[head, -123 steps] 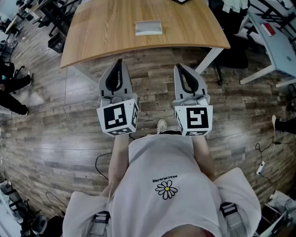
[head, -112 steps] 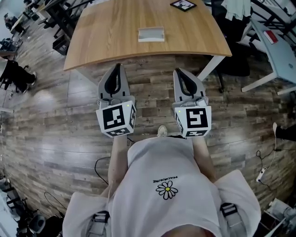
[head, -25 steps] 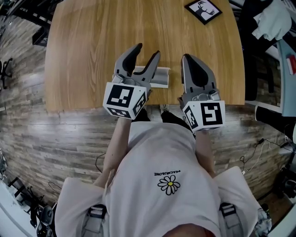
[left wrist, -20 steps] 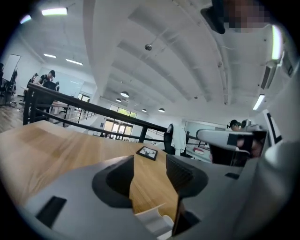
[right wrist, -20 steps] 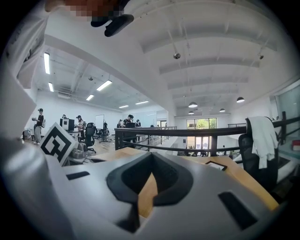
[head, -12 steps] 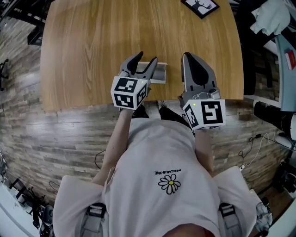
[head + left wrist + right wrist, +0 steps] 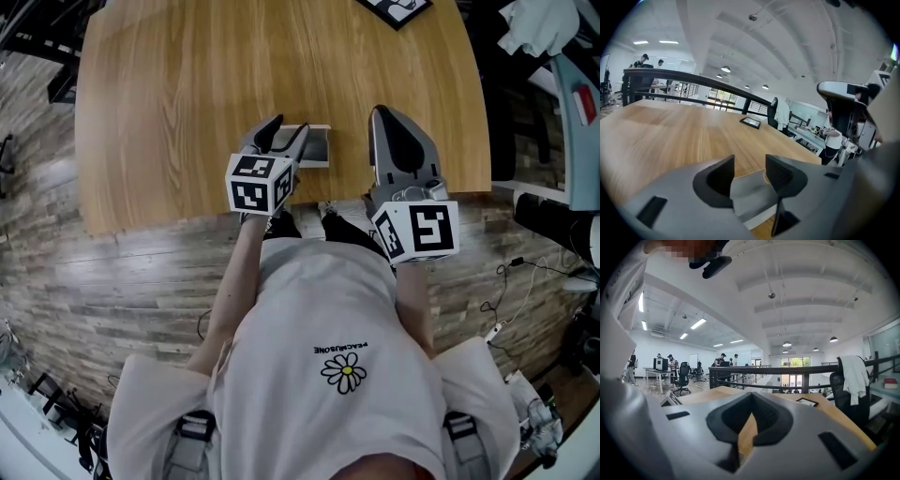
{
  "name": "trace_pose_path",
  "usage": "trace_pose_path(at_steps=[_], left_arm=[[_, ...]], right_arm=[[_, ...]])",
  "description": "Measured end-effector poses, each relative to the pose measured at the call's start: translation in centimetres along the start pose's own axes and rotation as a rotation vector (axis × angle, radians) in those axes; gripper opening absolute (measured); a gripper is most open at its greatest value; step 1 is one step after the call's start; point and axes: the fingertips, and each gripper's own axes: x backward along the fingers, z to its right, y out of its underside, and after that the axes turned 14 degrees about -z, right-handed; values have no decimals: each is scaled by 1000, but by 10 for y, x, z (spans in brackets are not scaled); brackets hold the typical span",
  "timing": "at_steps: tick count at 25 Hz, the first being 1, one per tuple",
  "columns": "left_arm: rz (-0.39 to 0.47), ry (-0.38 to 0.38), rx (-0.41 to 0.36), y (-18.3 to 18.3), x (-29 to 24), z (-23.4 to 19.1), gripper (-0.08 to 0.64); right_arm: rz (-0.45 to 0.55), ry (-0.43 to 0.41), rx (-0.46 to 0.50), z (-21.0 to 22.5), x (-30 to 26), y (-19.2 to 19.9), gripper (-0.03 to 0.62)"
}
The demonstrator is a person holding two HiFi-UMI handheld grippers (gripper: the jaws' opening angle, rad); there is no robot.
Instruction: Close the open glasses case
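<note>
One grey glasses case (image 7: pixel 317 148) sits by the table's (image 7: pixel 178 103) near edge, its contents hidden. The left gripper (image 7: pixel 284 134) sets parted jaws astride its raised lid. The right gripper (image 7: pixel 392 117), jaws together and empty, hangs just right.

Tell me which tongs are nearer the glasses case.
Left. The left tongs sit at the glasses case, jaws apart; the right tongs hang to its right, shut, clear of it.

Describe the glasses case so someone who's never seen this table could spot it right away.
Find the big wooden table and look to its near edge, by the person. The glasses case is the small pale grey box lying open between the spread jaws of the left gripper. Unlike the dark framed picture at the far end, it is light and plain.
</note>
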Motion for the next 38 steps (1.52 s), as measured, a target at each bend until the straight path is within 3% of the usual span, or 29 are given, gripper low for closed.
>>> trace_pose_path(at_steps=[5, 16, 38], left_arm=[[-51, -8, -19, 12, -8, 0, 204], [-82, 5, -14, 15, -6, 2, 204], [-28, -118, 72, 39, 8, 14, 198]], right_arm=[[-5, 1, 0, 2, 1, 2, 8], [-4, -40, 28, -10, -7, -3, 8], [5, -275, 103, -40, -27, -10, 8]])
